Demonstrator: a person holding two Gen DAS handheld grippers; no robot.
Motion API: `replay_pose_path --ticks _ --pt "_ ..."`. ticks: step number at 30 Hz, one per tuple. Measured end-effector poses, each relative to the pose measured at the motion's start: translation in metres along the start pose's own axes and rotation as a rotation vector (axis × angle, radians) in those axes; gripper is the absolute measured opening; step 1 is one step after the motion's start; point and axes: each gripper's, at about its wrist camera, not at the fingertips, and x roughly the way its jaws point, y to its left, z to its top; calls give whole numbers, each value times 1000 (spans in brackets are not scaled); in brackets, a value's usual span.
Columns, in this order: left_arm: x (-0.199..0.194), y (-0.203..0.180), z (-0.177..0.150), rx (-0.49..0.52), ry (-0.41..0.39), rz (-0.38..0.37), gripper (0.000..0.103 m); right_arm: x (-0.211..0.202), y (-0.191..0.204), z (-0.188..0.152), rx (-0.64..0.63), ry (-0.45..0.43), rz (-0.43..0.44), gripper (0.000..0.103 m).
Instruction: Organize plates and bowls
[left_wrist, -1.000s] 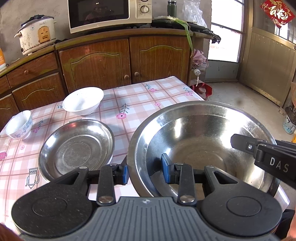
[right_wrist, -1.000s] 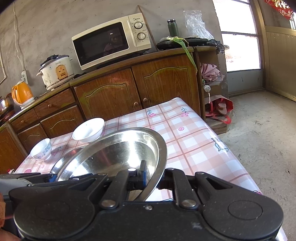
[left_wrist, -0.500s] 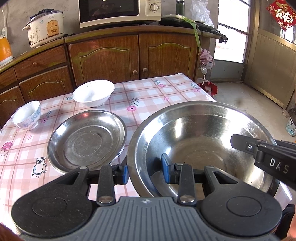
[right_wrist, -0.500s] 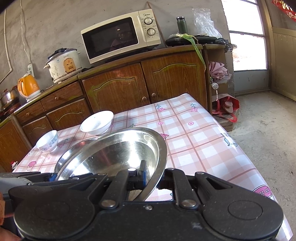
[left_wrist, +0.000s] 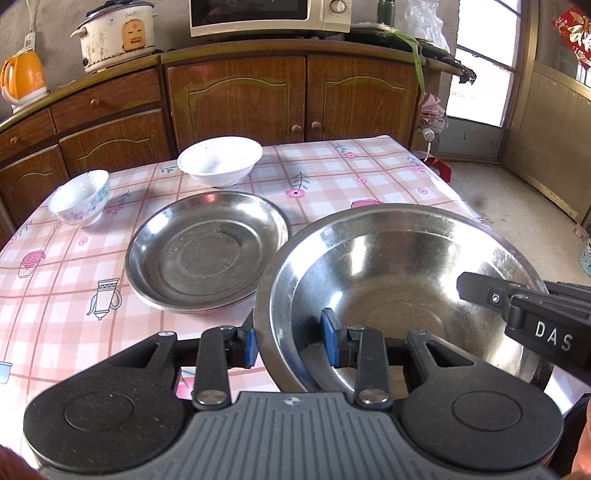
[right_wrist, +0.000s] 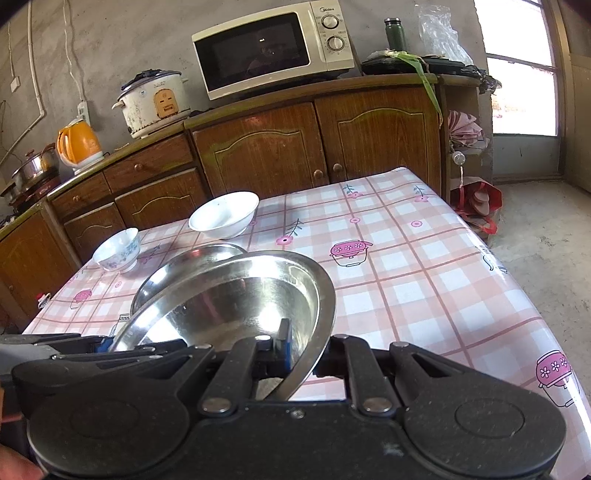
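A large steel bowl (left_wrist: 399, 280) hangs above the table, held by both grippers. My left gripper (left_wrist: 291, 341) is shut on its near rim, one blue pad outside and one inside. My right gripper (right_wrist: 301, 350) is shut on the opposite rim of the steel bowl (right_wrist: 236, 299); in the left wrist view its black fingers (left_wrist: 480, 291) reach in from the right. To the left lies a flat steel plate (left_wrist: 207, 251), partly hidden behind the bowl in the right wrist view. Farther back stand a white bowl (left_wrist: 219, 160) and a small flowered bowl (left_wrist: 79, 195).
The table (right_wrist: 424, 266) has a pink checked cloth; its right edge drops to a concrete floor. Behind it runs a wooden cabinet (right_wrist: 314, 140) bearing a microwave (right_wrist: 273, 48), a rice cooker (right_wrist: 153, 101) and an orange kettle (right_wrist: 79, 142).
Both grippers have carried the steel bowl leftward across the table, so the steel plate and the two bowls now sit further right in view. Neither grip has changed.
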Motion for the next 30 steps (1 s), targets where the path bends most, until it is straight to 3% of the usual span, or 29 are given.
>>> replay_pose_path --ticks 16,30 --pt "-13 31 -27 17 7 63 33 16 37 -24 -79 80 65 16" --pt "5 57 -61 -6 109 86 33 47 57 -56 -142 191 114 16"
